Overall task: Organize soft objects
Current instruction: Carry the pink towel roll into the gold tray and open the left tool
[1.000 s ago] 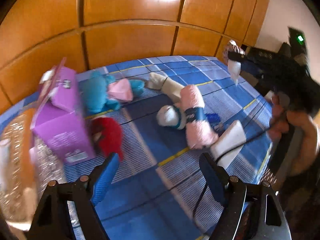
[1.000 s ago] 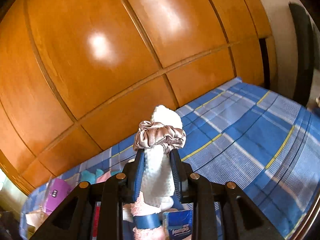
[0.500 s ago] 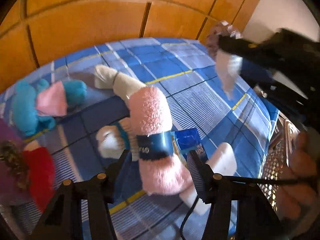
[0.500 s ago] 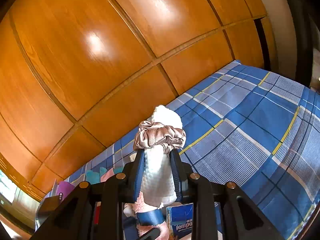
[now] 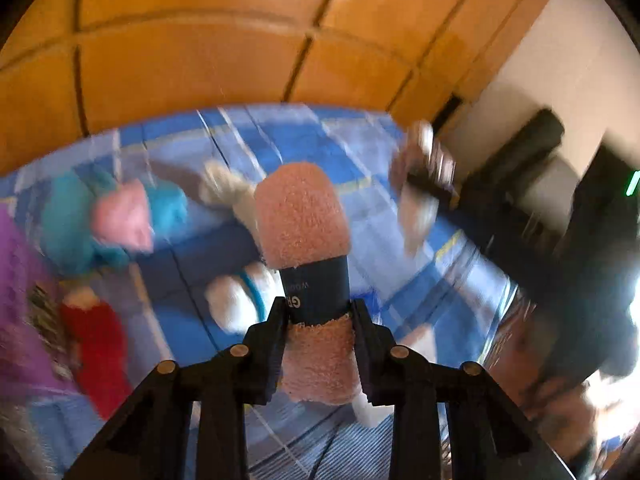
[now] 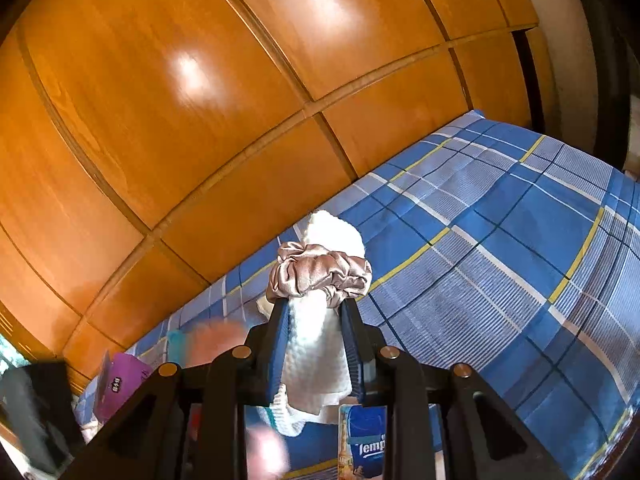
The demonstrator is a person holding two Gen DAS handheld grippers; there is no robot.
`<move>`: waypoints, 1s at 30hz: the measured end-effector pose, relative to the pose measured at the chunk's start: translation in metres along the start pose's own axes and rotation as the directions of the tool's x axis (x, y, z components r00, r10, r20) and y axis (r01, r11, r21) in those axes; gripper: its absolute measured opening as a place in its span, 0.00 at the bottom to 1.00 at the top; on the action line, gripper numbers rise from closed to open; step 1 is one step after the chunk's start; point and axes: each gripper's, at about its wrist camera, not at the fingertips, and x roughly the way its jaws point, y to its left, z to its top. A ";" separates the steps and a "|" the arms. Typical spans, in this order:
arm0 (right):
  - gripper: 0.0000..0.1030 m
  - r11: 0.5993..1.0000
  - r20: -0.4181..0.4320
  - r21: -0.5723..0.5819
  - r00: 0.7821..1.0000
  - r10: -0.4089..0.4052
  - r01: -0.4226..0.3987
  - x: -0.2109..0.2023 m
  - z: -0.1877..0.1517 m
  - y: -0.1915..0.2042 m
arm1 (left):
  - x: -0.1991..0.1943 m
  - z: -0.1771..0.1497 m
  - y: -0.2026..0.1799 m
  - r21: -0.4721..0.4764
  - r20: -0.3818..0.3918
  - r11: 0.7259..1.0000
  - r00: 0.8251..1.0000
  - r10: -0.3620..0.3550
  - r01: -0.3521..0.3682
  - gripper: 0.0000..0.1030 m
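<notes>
Pink terry roll with a dark blue paper band sits clamped in the left gripper; both pads press its sides just below the band, and its rounded end sticks out ahead of the tips, clear of the bed; left view is motion-blurred. Below it, blue plaid sheet with yellow lines; on it a teal plush with a pink patch, a red soft item nearer the camera, a white roll with a teal band just left of the gripper, another white piece beyond; a purple box at the left edge. Right gripper is closed on a white waffle cloth; a satin beige scrunchie rings the cloth just past the fingertips, the cloth's top poking above it. Under the right gripper, a blue tissue pack lies on the sheet; the purple box shows far left. Orange wood panels back the bed in both views. In the left view the right gripper appears upper right, blurred, cloth and scrunchie hanging from it.
</notes>
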 end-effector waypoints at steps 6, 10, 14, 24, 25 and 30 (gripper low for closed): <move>0.25 0.999 -0.058 -0.042 0.998 -0.014 0.012 0.010 -0.002 0.009 | -0.069 0.064 0.024 -0.058 0.168 0.994 0.980 0.105 -0.096 0.30; 0.25 0.996 -0.090 -0.086 0.996 -0.025 0.017 0.016 -0.004 0.017 | -0.120 0.092 0.063 -0.155 0.265 0.969 0.937 0.227 -0.191 0.30; 0.25 0.992 -0.112 -0.125 0.994 -0.020 0.006 0.020 -0.008 0.025 | -0.179 0.089 0.114 -0.269 0.327 0.913 0.863 0.385 -0.306 0.30; 0.25 0.961 -0.168 -0.276 0.986 -0.024 -0.024 0.029 -0.025 0.052 | -0.269 -0.047 0.191 -0.434 0.302 0.795 0.763 0.572 -0.424 0.30; 0.25 0.956 -0.171 -0.293 0.985 -0.030 -0.022 0.030 -0.027 0.055 | -0.272 -0.066 0.192 -0.447 0.294 0.786 0.760 0.580 -0.426 0.30; 0.25 0.947 -0.180 -0.320 0.981 -0.065 0.004 0.036 -0.031 0.058 | -0.288 -0.161 0.212 -0.556 0.242 0.727 0.757 0.606 -0.404 0.31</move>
